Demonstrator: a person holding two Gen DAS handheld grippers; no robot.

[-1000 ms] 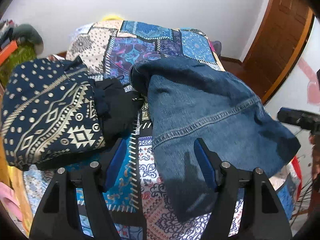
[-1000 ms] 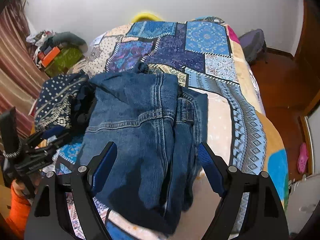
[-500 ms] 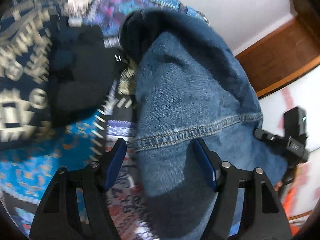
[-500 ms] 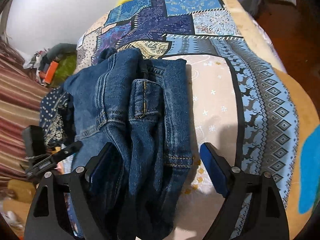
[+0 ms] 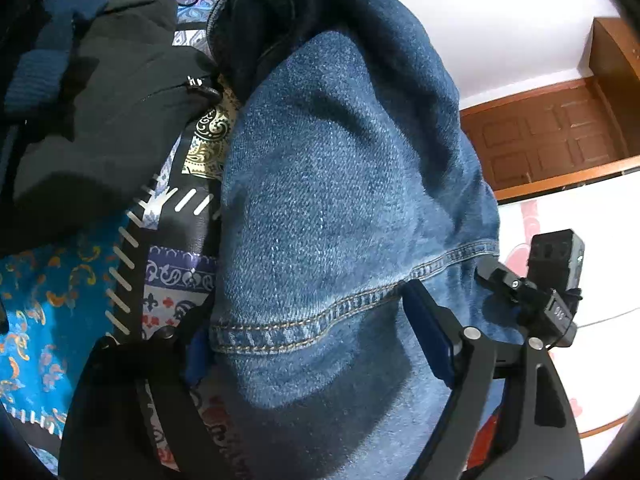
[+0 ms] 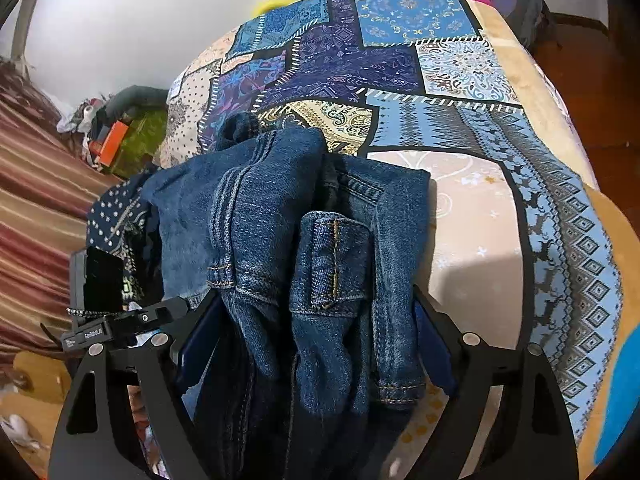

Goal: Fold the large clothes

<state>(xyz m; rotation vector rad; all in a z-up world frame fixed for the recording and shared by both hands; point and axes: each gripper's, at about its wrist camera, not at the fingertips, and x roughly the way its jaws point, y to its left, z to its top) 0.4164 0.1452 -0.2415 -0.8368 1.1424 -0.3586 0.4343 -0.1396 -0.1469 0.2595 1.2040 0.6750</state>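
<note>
- Plainly the jeans [image 6: 304, 248] lie bunched on the bed [image 6: 480, 216] near its left edge, beside a dark patterned garment [image 6: 116, 212]
- Denim is heavy, soft, thick where layered; it grips well
- Left gripper [image 5: 316, 336] has its jaws opening around the hem fold
- Right gripper [image 6: 316, 332] has its jaws closing about the stacked folds, not visibly pinching
- Best hold, I judge: stitched hems or waistband

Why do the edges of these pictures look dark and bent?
Both wrist views use fisheye lenses: black corners ring each picture. In the right wrist view the patchwork bedspread bulges like a dome; in the left wrist view the wooden door tilts, and shadow darkens the jeans near the bottom.
</note>
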